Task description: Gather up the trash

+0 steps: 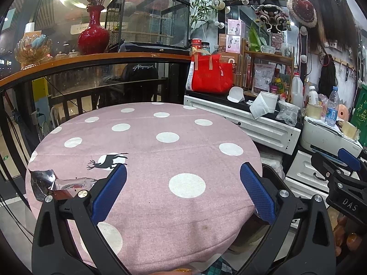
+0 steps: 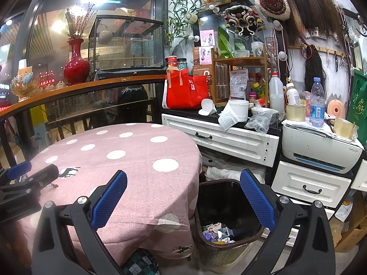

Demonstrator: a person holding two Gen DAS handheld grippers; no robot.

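Silvery crinkled wrapper (image 1: 49, 183) sits at the table's (image 1: 146, 142) near-left edge, left gripper (image 1: 183, 178) and right gripper (image 2: 183, 183) both spread wide and empty, trash bin (image 2: 229, 210) right of table.

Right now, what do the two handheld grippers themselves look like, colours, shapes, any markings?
Both are alike. The left gripper and right gripper each have two black plastic arms with cut-out slots and silver round screws at the joints. The fingers carry long blue pads with a fine knurled texture. On the right gripper's black body, the left camera shows white letters "DAS". No cables or sleeves are visible.
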